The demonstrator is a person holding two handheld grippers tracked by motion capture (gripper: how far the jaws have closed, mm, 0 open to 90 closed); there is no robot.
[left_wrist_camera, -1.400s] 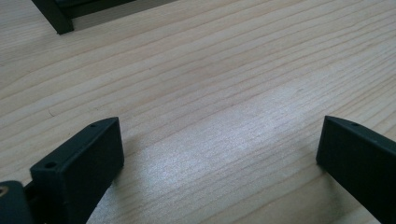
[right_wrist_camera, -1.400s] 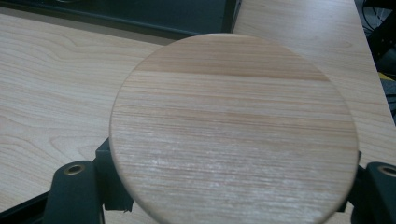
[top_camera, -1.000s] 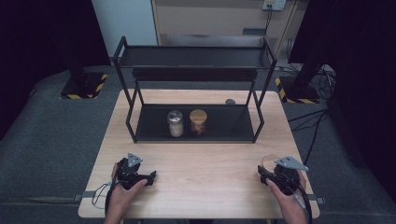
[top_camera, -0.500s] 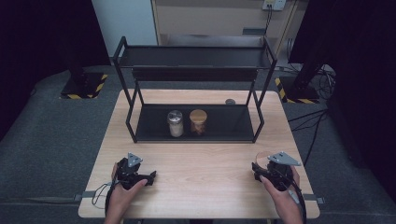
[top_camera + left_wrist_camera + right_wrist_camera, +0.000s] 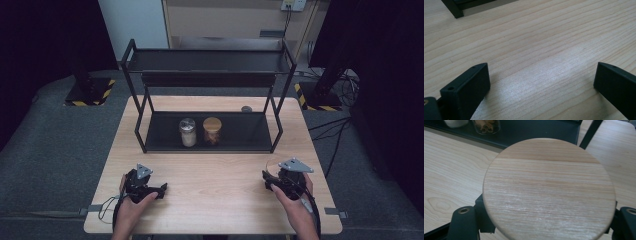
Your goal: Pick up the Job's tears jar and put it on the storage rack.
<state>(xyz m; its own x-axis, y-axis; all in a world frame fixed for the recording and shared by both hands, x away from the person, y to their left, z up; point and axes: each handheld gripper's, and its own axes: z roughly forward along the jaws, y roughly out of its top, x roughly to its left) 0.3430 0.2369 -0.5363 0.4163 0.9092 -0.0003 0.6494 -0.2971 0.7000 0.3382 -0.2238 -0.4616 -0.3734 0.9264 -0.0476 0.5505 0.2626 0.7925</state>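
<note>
A round wooden lid (image 5: 549, 187) sits between the jaws of my right gripper (image 5: 549, 222), which is shut on it from below its rim. From above, the right gripper (image 5: 272, 179) is at the table's front right, with the pale lid (image 5: 273, 165) at its tip. My left gripper (image 5: 156, 190) rests at the front left. Its black jaws stand wide open over bare wood in the left gripper view (image 5: 541, 82), with nothing between them.
A black two-tier rack (image 5: 207, 80) stands on the far half of the wooden table (image 5: 215, 180). Its lower shelf (image 5: 536, 131) holds a metal-capped jar (image 5: 188, 132) and a wooden-lidded jar (image 5: 212, 131). A small dark round object (image 5: 246, 108) lies behind the rack.
My right hand has shifted a little to the left and forward over the table, carrying the wooden lid. The left hand has stayed where it was.
</note>
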